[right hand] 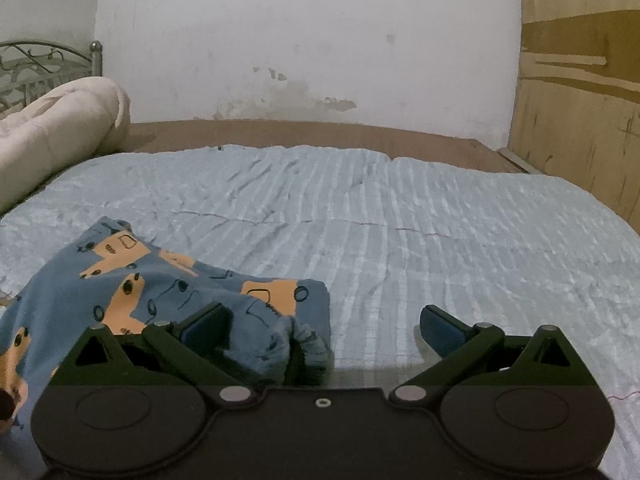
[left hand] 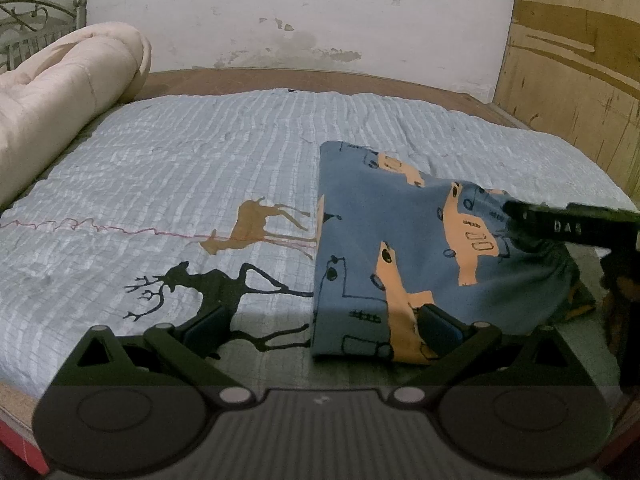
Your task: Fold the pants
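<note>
While the folded pants lie on the pale blue bedspread near the bed's front edge, both tools hover with fingers spread wide, pinching nothing. The left tool sits at the bundle's near left corner, its right finger over the cloth. The right tool is at the bundle's right end, its left finger above the gathered waistband. A rolled cream quilt lies far left.
</note>
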A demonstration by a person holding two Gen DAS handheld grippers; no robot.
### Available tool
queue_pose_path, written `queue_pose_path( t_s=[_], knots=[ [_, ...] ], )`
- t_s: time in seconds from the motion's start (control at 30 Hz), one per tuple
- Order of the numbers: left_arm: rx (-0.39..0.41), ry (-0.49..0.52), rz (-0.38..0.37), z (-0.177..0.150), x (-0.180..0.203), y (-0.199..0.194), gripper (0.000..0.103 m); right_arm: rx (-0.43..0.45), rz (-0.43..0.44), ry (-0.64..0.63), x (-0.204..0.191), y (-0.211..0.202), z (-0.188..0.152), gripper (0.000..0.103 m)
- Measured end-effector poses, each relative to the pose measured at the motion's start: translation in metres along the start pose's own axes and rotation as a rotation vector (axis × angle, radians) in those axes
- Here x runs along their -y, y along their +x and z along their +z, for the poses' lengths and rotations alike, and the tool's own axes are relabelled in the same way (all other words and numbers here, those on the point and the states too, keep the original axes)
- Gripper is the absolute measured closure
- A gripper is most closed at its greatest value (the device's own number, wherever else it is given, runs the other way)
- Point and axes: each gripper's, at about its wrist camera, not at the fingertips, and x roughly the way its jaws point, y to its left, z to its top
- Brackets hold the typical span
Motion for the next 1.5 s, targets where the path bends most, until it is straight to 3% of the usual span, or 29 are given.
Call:
queue_pose_path(
  t_s=[0.3, 0.5, 0.7, 0.93, 1.37, 1.5],
  knots=[
    [-0.010, 0.001, -0.001, 0.004, 0.001, -0.003, 0.001, 0.005, 0.038, 0.029, 0.007, -0.013, -0.014, 0.001],
    [0.000, -0.001, -0.013, 0.012, 0.000, -0.005, 0.001, -0.002, 0.141, 0.047, 0.013, -0.024, -0.023, 0.001],
    [0.012, -0.007, -0.016, 0.031, -0.003, 0.003, 0.001, -0.084, 0.264, 0.142, 0.027, -0.013, -0.017, 0.001],
    [0.002, -0.010, -0.023, 0.046, -0.001, 0.021, 0.001, -0.129, 0.337, 0.217, 0.038, -0.004, -0.014, 0.001],
    [-0.040, -0.018, -0.038, 0.044, -0.001, 0.042, 0.001, -0.106, 0.484, 0.241, 0.038, -0.006, -0.018, 0.001],
    [-0.046, -0.037, -0.080, 0.046, -0.005, 0.039, 0.001, -0.091, 0.512, 0.290, 0.042, -0.008, -0.020, 0.001]
  ],
)
